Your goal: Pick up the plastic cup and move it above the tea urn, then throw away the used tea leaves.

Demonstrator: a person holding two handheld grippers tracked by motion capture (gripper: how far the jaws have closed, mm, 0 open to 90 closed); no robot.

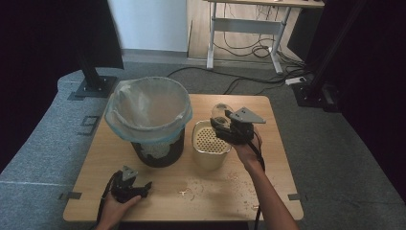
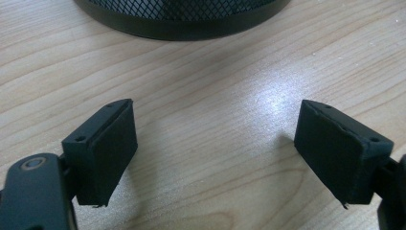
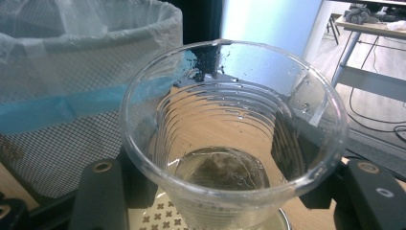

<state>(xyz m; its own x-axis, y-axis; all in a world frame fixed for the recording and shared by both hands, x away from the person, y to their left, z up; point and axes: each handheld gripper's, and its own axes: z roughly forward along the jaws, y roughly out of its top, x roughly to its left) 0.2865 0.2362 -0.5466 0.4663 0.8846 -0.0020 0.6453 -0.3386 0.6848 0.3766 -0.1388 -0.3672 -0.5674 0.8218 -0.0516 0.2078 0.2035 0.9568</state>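
Note:
My right gripper (image 1: pixel 221 122) is shut on a clear plastic cup (image 1: pixel 220 111), held upright just above the far rim of a cream container with a perforated strainer top (image 1: pixel 210 140). In the right gripper view the cup (image 3: pixel 234 139) sits between the two black jaws with a little murky liquid and dregs in its bottom. My left gripper (image 1: pixel 143 188) rests near the table's front left in a hand, jaws wide open. In the left gripper view its pads (image 2: pixel 110 148) stand far apart over bare wood, nothing between them.
A black mesh bin (image 1: pixel 155 122) lined with a clear bag stands at the table's middle left, right beside the strainer container; its base (image 2: pixel 182 19) lies just ahead of the left gripper. Crumbs (image 1: pixel 191 191) scatter over the front of the wooden table (image 1: pixel 273 163). Carpet surrounds the table.

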